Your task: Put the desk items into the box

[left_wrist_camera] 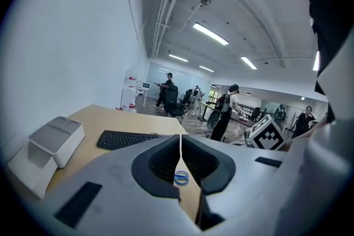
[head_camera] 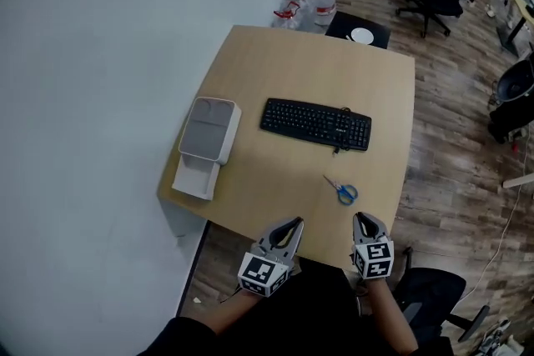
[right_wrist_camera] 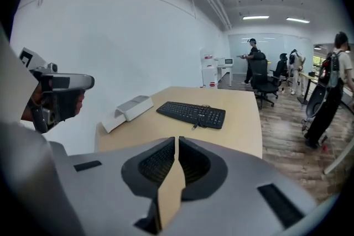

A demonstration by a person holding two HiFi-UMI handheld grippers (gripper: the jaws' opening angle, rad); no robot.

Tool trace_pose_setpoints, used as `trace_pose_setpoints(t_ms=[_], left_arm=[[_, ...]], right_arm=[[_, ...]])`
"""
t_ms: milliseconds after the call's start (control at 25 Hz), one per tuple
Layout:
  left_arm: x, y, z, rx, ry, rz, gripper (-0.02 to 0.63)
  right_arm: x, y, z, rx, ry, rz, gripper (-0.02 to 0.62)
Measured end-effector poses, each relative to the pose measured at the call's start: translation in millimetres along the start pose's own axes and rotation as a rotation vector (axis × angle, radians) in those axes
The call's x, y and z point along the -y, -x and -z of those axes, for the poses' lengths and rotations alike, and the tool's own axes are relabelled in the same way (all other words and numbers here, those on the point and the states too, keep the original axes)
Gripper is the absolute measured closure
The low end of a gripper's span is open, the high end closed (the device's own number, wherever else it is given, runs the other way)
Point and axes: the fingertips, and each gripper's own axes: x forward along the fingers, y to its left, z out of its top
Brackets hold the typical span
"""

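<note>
Both grippers hang side by side at the near side of the scene, a small gap between them, each pointing away from the person and tilted downward. The left gripper (head_camera: 294, 223) has its jaws pressed together with nothing between them; its tip leans slightly to the right. The right gripper (head_camera: 361, 218) is likewise closed and empty, angled more steeply down. Each marker cube (head_camera: 263, 273) faces up toward the head. The left forearm (head_camera: 224, 311) and right forearm (head_camera: 394, 323) reach in from the near edge.
</note>
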Motion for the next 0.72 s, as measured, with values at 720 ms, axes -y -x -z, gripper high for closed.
trace_pose_setpoints(t_ms=[720], left_arm=[[-42,32,41,-0.093,0.129,-0.276,0.584]], right_arm=[[53,-149,101,-0.41,0.292,-0.153,0.4]])
